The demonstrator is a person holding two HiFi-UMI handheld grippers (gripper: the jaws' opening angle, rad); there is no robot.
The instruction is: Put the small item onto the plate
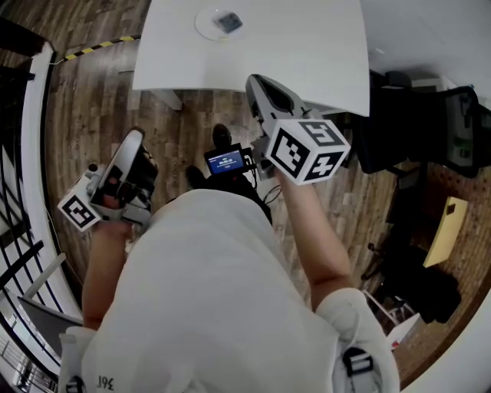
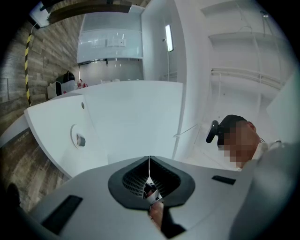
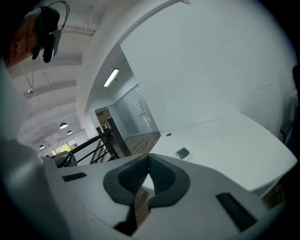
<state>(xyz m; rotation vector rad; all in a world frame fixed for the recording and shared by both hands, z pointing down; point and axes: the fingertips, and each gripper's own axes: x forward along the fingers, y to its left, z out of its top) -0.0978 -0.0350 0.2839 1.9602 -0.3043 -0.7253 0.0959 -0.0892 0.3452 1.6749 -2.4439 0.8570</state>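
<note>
Since small item (image 1: 227, 21) already lies on plate (image 1: 205, 28) toward far side of tabletop (image 1: 307, 54), placing step looks done. Your left gripper (image 2: 149, 163): jaws pressed together, nothing between them. Your right gripper (image 3: 149, 159): jaws likewise pressed together, empty. You hold both near your body, well apart from tabletop, above wood floor (image 1: 92, 115). Judgement: task at finish or rest. Next move calls for little: stay clear of plate. If another pick is wanted, spread jaws first, then step closer.

We see a white table (image 1: 307, 46), striped tape (image 1: 96, 47) beside its left edge, black chair (image 1: 453, 130) by its right edge, wood floor (image 1: 84, 115) beneath.
</note>
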